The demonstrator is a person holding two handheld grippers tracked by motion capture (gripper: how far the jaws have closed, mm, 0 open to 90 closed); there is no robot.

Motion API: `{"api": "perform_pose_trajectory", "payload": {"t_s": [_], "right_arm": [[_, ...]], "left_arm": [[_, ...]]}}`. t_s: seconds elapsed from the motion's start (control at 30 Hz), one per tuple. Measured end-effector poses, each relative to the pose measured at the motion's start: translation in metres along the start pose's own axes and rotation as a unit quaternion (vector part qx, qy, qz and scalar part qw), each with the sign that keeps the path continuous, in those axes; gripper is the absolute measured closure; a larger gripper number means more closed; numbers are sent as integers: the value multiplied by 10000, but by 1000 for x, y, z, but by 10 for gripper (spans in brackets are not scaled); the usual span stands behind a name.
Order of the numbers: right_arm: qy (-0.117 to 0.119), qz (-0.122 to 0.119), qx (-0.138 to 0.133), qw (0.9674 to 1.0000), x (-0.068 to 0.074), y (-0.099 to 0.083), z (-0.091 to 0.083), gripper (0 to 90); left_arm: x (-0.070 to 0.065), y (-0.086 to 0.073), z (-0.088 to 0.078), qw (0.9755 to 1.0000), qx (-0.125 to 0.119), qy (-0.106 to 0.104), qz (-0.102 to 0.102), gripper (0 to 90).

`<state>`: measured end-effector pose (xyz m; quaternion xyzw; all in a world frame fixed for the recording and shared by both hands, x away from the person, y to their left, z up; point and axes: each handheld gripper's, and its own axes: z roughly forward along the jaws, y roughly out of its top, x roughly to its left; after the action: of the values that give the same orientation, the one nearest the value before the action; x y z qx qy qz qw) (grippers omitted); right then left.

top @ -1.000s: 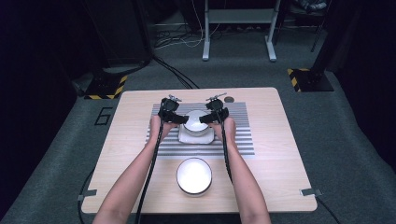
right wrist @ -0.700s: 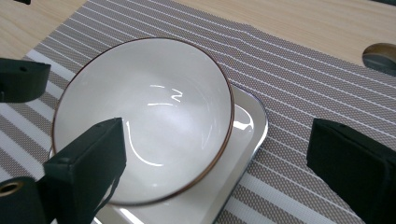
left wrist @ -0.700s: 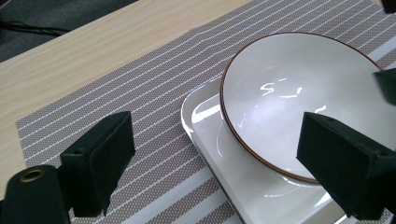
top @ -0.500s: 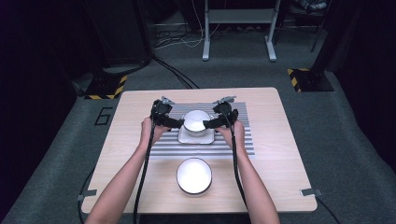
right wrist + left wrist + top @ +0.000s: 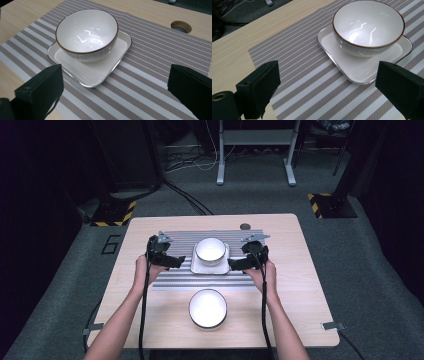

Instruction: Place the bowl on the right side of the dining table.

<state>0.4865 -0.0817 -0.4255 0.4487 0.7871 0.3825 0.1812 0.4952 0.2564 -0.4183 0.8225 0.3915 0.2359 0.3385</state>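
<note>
At frame centre, the white brown-rimmed ceramic bowl (image 5: 210,250) sits on the square white plate (image 5: 199,266). Left gripper (image 5: 176,262) and right gripper (image 5: 234,265), jaws just spreading, flank it empty; a careless sweep could topple the bowl.

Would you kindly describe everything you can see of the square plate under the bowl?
The plate is square with rounded corners, glossy cream-white like glazed ceramic, with a raised rim edged in a thin silvery line and a flat sunken centre. It lies flat on the striped mat, toward the mat's far middle in the high view. A white bowl with a brown rim stands upright on it, off-centre. No gripper touches the plate.
</note>
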Motion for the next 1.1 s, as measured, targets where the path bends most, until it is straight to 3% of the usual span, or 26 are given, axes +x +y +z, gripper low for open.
{"api": "perform_pose_trajectory", "payload": {"t_s": [0.17,0.5,0.73,1.1], "right_arm": [[-41,-48,-91,9999,-3,-14,-16,0],[-224,-3,-222,9995,-14,-44,-44,0],[-378,17,-253,9990,-18,-67,-59,0],[-560,290,-391,9972,-24,-104,-85,0]], "left_arm": [[2,-18,-21,9998,-83,136,98,59],[7,-53,-51,9995,-112,302,40,62],[2,-74,-63,9994,-115,323,7,62],[-4,-109,-74,9992,-5,392,-109,63]]}}
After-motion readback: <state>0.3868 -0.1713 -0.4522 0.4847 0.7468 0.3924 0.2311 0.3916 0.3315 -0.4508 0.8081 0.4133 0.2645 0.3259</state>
